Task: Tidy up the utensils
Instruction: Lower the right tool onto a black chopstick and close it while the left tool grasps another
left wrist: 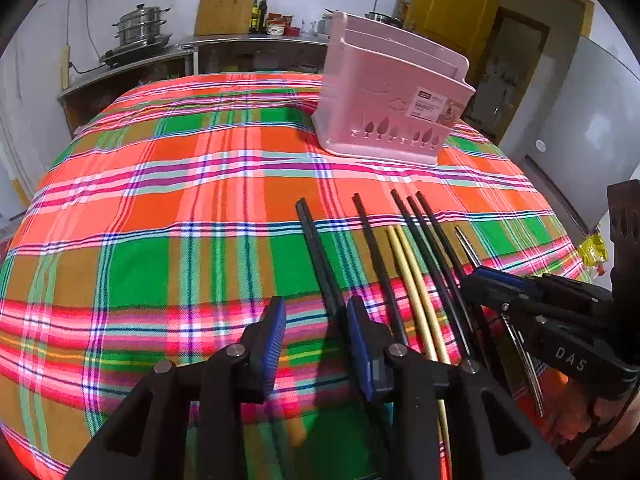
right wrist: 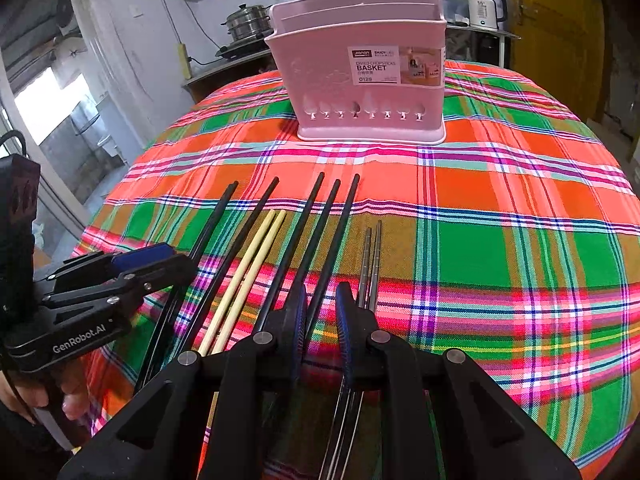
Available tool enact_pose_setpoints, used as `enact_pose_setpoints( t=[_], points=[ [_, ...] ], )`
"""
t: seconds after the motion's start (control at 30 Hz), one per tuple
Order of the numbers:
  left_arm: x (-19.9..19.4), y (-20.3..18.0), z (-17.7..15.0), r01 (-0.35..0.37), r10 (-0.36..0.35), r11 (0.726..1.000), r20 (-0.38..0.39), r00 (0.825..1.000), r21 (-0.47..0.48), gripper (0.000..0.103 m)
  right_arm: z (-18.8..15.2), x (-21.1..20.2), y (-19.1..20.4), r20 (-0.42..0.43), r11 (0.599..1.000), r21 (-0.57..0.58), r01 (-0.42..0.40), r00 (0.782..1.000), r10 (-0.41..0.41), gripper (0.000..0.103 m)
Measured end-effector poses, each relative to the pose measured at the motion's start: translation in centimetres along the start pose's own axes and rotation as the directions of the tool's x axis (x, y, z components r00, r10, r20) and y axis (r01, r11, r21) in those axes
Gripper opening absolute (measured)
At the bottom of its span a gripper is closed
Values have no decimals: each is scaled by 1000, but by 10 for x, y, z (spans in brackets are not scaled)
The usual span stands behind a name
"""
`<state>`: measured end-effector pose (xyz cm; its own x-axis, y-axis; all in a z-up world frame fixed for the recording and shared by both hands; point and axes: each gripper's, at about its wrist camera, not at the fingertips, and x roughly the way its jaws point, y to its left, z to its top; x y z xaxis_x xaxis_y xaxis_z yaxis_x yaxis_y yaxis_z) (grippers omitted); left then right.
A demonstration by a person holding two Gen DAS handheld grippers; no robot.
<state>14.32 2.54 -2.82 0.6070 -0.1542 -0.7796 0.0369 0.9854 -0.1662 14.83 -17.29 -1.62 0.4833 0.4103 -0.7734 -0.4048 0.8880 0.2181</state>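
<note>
A row of chopsticks lies on the plaid tablecloth [right wrist: 500, 208]: black ones [right wrist: 320, 216], a pale wooden pair [right wrist: 256, 256] and a metal pair [right wrist: 372, 260]. The pink chopstick basket [right wrist: 360, 92] stands upright behind them, also in the left wrist view as basket [left wrist: 384, 104]. My right gripper [right wrist: 322, 312] hovers low over the row, open by a narrow gap. One black stick runs in by its left pad and the metal pair passes under its right finger. My left gripper [left wrist: 318, 336] is open over the leftmost black pair [left wrist: 316, 248], which runs by its right pad. Neither pad presses anything.
Each view shows the other gripper at its side: the right gripper [left wrist: 500, 284], the left gripper [right wrist: 160, 260] with a hand [right wrist: 40, 396] behind it. A counter with a steamer pot [left wrist: 140, 28] and a kettle [right wrist: 484, 8] runs behind the table. A yellow packet [left wrist: 596, 252] sits at the right.
</note>
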Motion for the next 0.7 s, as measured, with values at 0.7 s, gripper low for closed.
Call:
enact_pose_setpoints(
  t=[0.7],
  points=[
    [12, -9, 8, -113, 116, 989, -31, 993, 93, 33, 3, 2, -1, -5, 1000, 9, 10, 1000, -10, 16]
  ],
)
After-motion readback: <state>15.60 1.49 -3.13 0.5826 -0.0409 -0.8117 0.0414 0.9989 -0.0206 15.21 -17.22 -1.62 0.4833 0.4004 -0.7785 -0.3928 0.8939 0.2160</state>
